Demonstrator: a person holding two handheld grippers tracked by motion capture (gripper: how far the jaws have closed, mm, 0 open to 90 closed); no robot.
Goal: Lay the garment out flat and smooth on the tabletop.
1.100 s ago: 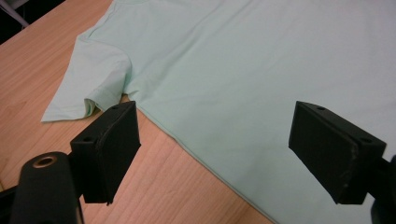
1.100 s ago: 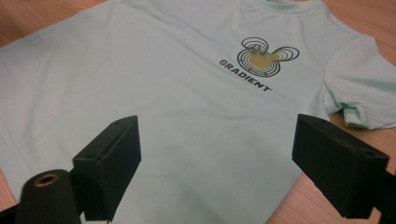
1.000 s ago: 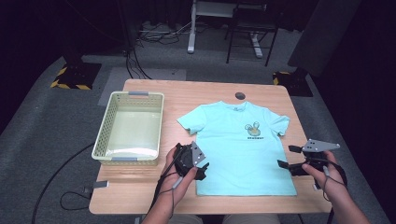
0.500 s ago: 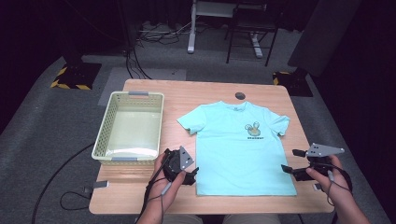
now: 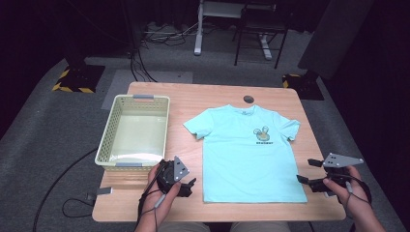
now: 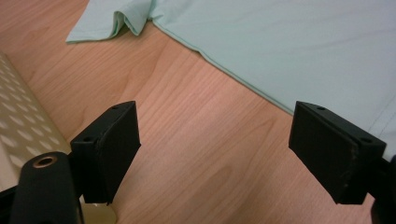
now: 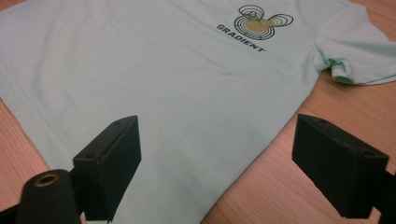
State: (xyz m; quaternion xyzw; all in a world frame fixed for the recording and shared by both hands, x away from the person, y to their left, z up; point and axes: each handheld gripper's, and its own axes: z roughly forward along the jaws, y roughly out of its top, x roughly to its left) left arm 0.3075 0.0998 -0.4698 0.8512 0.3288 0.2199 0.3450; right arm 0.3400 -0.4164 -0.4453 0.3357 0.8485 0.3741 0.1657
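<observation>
A mint T-shirt [image 5: 249,154] lies flat at the centre of the table [image 5: 212,94], a basket [image 5: 107,140] (cream plastic) to its left. The left gripper [image 5: 189,186], lower centre-left, has jaws wide apart over bare wood beside the hem. The right gripper [image 5: 303,171], lower right, gapes too, holding nothing.

- The right gripper [image 7: 217,175] has its two black jaws standing wide apart with nothing between them.
- A pale green T-shirt [image 7: 154,79] lies flat on the wooden desk [image 7: 280,182].
- Its print [image 7: 254,25] reads "GRADIENT".
- One sleeve [image 7: 350,51] lies folded near the top right corner.
</observation>
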